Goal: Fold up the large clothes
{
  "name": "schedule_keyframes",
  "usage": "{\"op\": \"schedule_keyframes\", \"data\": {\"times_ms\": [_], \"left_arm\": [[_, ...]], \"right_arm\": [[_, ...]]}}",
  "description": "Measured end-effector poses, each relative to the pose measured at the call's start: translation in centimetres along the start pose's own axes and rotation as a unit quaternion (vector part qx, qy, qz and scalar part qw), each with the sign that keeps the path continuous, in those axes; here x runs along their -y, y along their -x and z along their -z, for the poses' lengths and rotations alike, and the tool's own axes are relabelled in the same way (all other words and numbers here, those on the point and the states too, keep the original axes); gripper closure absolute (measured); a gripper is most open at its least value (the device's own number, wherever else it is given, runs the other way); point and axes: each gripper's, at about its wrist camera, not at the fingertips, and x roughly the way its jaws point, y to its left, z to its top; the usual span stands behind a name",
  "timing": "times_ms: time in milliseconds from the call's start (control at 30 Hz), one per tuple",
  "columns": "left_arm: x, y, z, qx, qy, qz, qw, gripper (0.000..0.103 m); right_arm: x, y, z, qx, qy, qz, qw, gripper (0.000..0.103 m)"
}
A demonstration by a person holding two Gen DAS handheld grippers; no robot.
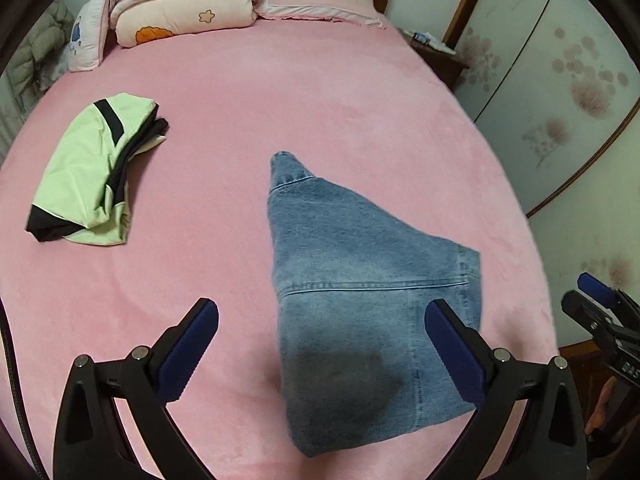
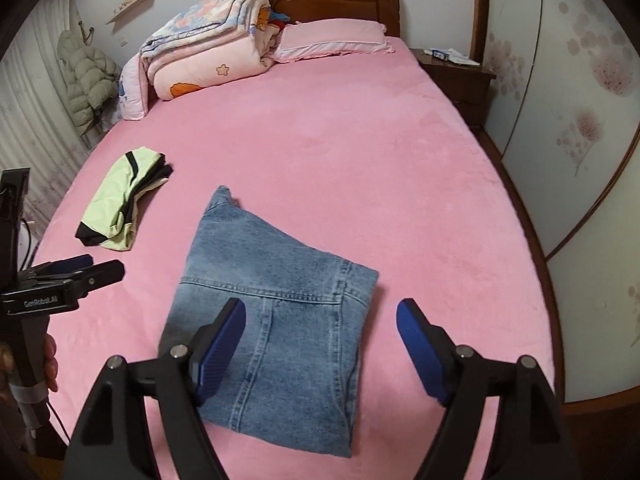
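The folded jeans [image 2: 276, 328] lie flat on the near part of the pink bed [image 2: 340, 152], with a narrow end poking out toward the far side. Both the left tongs [image 1: 320, 352] and the right tongs [image 2: 320, 348] hang above them, spread wide and holding nothing. A folded green and black shirt [image 1: 88, 176] sits well apart to the left, and stacked quilts [image 2: 208, 40] lie by the headboard

Folded jeans [image 2: 276, 320] flat on pink bed [image 2: 360, 168], right tool [image 2: 320, 344] spread wide above, holding nothing
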Motion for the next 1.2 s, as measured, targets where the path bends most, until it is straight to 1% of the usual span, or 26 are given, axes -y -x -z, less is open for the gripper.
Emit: {"op": "schedule_keyframes", "data": {"times_ms": [100,133,167,233,267,300,367,433,500,633,700,767,867,933,1000,1067,1100,1133,1200], "left_arm": [[0.5,-0.7,0.0,0.012,-0.014,-0.005,0.9998,0.001],[0.5,-1.2,0.1,0.011,-0.016,-0.003,0.9998,0.001],[0.5,-1.8,0.2,0.004,-0.016,0.001,0.9999,0.001],[0.1,-3.9,0.7,-0.026,-0.017,0.027,0.9991,0.001],[0.0,-4.6,1.0,-0.038,-0.015,0.032,0.9987,0.001],[-0.3,-5.6,1.4,-0.050,-0.009,0.034,0.9981,0.001],[-0.9,-7.2,2.1,-0.065,0.002,0.037,0.9972,0.001],[-1.9,-8.9,2.9,-0.072,0.018,0.037,0.9965,0.001],[-2.6,-10.4,3.6,-0.083,0.025,0.042,0.9954,0.001],[-3.5,-13.5,4.9,-0.108,0.025,0.080,0.9906,0.001],[-3.9,-14.7,5.3,-0.116,0.028,0.116,0.9860,0.001],[-4.1,-15.6,5.6,-0.124,0.030,0.141,0.9817,0.001],[-4.0,-16.7,5.7,-0.125,0.021,0.170,0.9774,0.001],[-4.2,-17.3,5.9,-0.123,0.019,0.180,0.9758,0.001],[-4.6,-17.9,6.1,-0.124,0.025,0.198,0.9719,0.001],[-5.0,-18.6,6.1,-0.126,0.034,0.218,0.9673,0.001],[-5.3,-18.9,6.2,-0.128,0.036,0.228,0.9644,0.001],[-5.5,-19.1,6.4,-0.128,0.037,0.236,0.9624,0.001],[-5.9,-19.3,6.5,-0.127,0.035,0.251,0.9591,0.001]], "right_arm": [[0.5,-1.5,0.4,-0.020,-0.012,-0.025,0.999,0.012],[0.7,-2.3,0.6,-0.028,-0.017,-0.027,0.999,0.012],[0.9,-3.0,0.8,-0.033,-0.019,-0.028,0.999,0.012],[1.4,-4.7,1.4,-0.047,-0.029,-0.031,0.998,0.012],[1.8,-5.6,1.9,-0.052,-0.037,-0.040,0.997,0.012],[2.2,-6.6,2.3,-0.058,-0.045,-0.050,0.996,0.012],[2.8,-8.0,3.1,-0.066,-0.048,-0.057,0.995,0.012],[3.3,-9.8,4.0,-0.078,-0.049,-0.059,0.994,0.012],[3.7,-11.3,4.9,-0.089,-0.055,-0.071,0.992,0.012],[5.1,-14.2,6.6,-0.107,-0.071,-0.098,0.987,0.012],[5.6,-15.4,7.3,-0.114,-0.079,-0.106,0.985,0.012],[6.4,-16.8,7.9,-0.129,-0.095,-0.123,0.979,0.012],[7.1,-18.1,8.5,-0.136,-0.118,-0.161,0.970,0.012],[7.6,-18.8,8.7,-0.131,-0.131,-0.193,0.963,0.012],[7.9,-19.4,8.9,-0.125,-0.141,-0.216,0.958,0.012],[8.1,-20.3,8.9,-0.128,-0.146,-0.247,0.949,0.019],[8.1,-20.7,8.9,-0.130,-0.143,-0.256,0.947,0.029],[7.9,-21.2,8.8,-0.136,-0.141,-0.269,0.943,0.036],[7.7,-22.0,8.7,-0.145,-0.136,-0.289,0.937,0.037]]}}
